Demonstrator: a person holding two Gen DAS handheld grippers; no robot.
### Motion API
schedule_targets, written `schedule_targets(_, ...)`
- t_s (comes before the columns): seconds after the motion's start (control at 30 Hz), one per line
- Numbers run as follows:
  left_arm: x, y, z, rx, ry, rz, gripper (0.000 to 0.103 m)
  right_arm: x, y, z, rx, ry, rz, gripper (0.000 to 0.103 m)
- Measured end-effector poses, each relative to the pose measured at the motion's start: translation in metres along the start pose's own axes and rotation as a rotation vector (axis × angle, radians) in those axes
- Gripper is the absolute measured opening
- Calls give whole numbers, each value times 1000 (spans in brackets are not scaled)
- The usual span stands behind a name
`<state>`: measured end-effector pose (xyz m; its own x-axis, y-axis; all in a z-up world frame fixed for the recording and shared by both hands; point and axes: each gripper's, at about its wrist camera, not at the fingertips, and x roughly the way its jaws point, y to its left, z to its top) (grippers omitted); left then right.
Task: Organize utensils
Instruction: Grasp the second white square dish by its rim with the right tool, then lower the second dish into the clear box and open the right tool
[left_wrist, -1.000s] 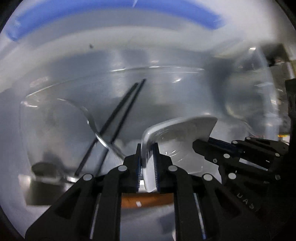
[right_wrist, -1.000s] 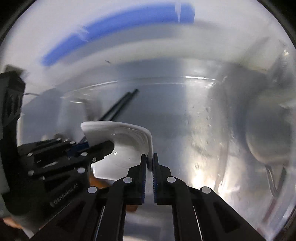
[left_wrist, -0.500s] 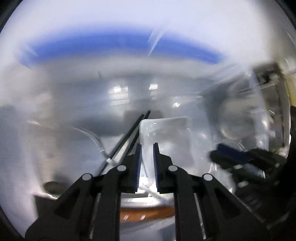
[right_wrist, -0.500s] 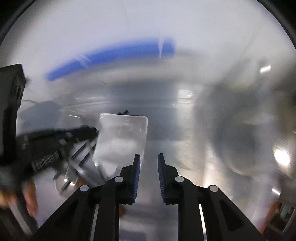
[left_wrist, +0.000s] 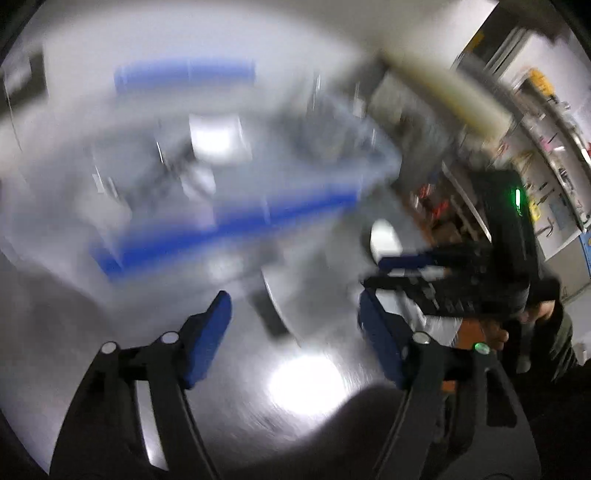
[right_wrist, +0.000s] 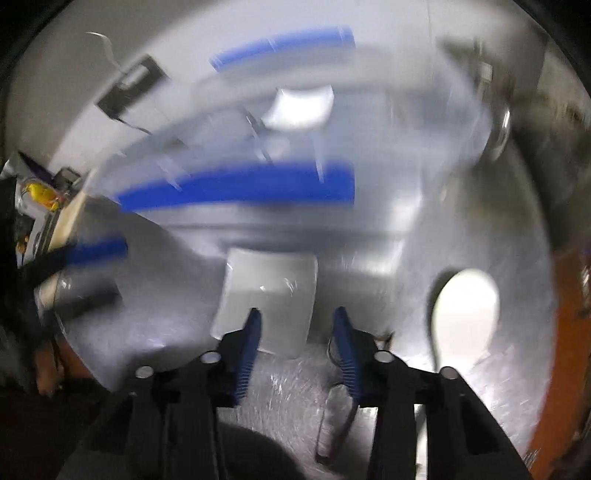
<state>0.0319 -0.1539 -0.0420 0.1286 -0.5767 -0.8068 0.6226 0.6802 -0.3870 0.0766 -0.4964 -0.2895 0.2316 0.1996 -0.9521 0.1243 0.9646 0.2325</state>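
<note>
Both views are smeared by fast motion. A clear bin with a blue rim stands at the back of a steel table. Inside it lies a white square dish, in the left wrist view the dish, beside dark thin utensils. My left gripper hangs over bare steel, its jaws opening wide with nothing between them. My right gripper has its jaws opening too, empty, just in front of a clear square tray on the table. The right gripper also shows in the left wrist view.
A white oval piece like a spoon bowl lies on the steel at the right, and shows as a white oval in the left wrist view. A thin wire loop lies under my right finger. Shelves stand far right.
Both grippers let go of the white dish, which now lies in the bin. Both have pulled back and up from the bin, and their jaws have spread.
</note>
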Motion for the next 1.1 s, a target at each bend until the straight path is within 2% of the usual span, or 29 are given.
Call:
schedule_targets(0.03,16,5,-5,-17,23,-9,59,11,-3,0,4,15,7,39)
schedule_targets(0.17,67,25,-8,-125,99,-3,49,34,-12,9,32,29,3,28)
schedule_targets(0.23,81,31,-4,-154,116,-1,42,45,-15,18,66,44,24,17)
schedule_targets(0.37,96,39,0,-184,115,42,30,65,-11,21,77,59,23,10)
schedule_targets(0.43,99,41,4,-187,115,67,14,66,-10,20,82,58,21,7)
schedule_targets(0.47,101,42,3,-193,122,56,8,69,-6,23,88,61,31,7)
schedule_targets(0.57,84,28,-1,-147,98,78,7,56,-1,12,79,45,28,6)
schedule_targets(0.63,60,10,1,-97,55,80,7,29,9,1,46,7,28,6)
schedule_targets(0.7,30,-3,7,-57,10,61,7,-16,21,-7,-1,-78,31,6)
schedule_targets(0.77,-9,-17,21,4,-53,25,7,-56,32,0,-43,-167,28,6)
schedule_targets(0.83,-41,-23,45,60,-114,14,7,-93,41,23,-97,-256,25,6)
schedule_targets(0.9,-57,-26,79,120,-172,44,7,-110,46,63,-135,-308,9,6)
schedule_targets(0.93,-61,-21,105,144,-195,73,7,-111,46,78,-139,-313,-1,7)
schedule_targets(1.0,-47,-10,149,134,-186,108,7,-98,45,129,-133,-294,-44,7)
schedule_targets(1.07,-24,17,193,95,-129,134,7,-67,37,179,-96,-251,-85,8)
schedule_targets(1.1,-3,36,212,58,-89,146,8,-43,30,205,-73,-196,-94,8)
